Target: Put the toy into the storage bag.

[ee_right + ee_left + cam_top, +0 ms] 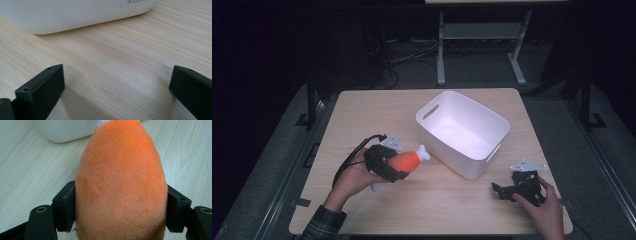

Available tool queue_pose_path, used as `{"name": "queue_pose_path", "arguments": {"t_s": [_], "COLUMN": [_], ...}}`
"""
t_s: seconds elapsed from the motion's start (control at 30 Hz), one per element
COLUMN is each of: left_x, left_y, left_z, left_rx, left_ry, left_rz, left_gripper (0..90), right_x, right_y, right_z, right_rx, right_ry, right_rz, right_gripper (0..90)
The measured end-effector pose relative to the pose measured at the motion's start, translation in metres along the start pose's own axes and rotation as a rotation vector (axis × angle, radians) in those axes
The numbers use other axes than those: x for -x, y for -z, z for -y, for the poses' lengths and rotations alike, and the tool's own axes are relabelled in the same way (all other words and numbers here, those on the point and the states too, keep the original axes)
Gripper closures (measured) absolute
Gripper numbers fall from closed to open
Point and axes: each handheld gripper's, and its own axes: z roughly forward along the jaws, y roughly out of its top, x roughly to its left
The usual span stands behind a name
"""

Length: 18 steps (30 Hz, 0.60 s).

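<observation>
An orange plush drumstick toy [408, 161] with a white bone end [424, 152] sits in my left gripper [387, 165], held just above the table left of the white bin [462, 131]. In the left gripper view both black pads [68, 206] press into the orange plush drumstick [120, 182] from either side. My right gripper [504, 191] rests low on the table near the front right corner, in front of the bin. Its jaws [117, 90] stand wide apart with bare wood between them, and the bin's wall [75, 12] lies just ahead.
The white bin is open-topped with handle slots and looks empty inside. Light wooden table [377, 115] has bare room at the back left and along the front edge. Beyond the table stands a white metal frame [441, 50] on a dark floor.
</observation>
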Motion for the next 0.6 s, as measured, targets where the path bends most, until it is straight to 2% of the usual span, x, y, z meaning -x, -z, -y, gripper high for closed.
{"name": "queue_pose_path", "arguments": {"t_s": [0.6], "left_x": [-0.009], "left_y": [0.023], "left_z": [-0.020], "left_rx": [0.010], "left_ry": [-0.031], "left_rz": [-0.009], "left_gripper": [26.2], "right_x": [0.000], "right_y": [0.000], "right_z": [0.000], "right_rx": [0.000], "right_ry": [0.000], "right_rz": [-0.001], "right_gripper": [0.0]}}
